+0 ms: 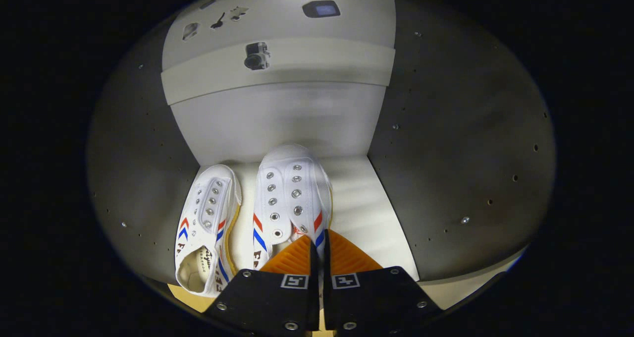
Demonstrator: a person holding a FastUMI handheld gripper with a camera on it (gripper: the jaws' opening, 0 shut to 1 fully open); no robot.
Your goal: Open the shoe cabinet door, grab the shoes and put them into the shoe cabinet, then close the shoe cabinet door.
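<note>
- The gripper [318, 245] has its fingers pressed on the side wall of the right shoe [291, 193], inside the shoe cabinet [455, 143].
- The left shoe [207, 223] lies just beside it, near the left wall.
- Bare shelf [366, 208] stays right of the shoes.

Two white canvas sneakers on cabinet shelf [361, 213]: left sneaker [208, 223] beside right sneaker [290, 193]; gripper [319, 248] closed on right one's side wall.

Cabinet [460, 143] interior lit unevenly: back panel and floor bright, side walls dim. Shoes [292, 193] sharp, slightly overexposed. Fisheye bends edges strongly. Upper back panel blurred. Gripper [319, 245] fingers closed together, well lit.
</note>
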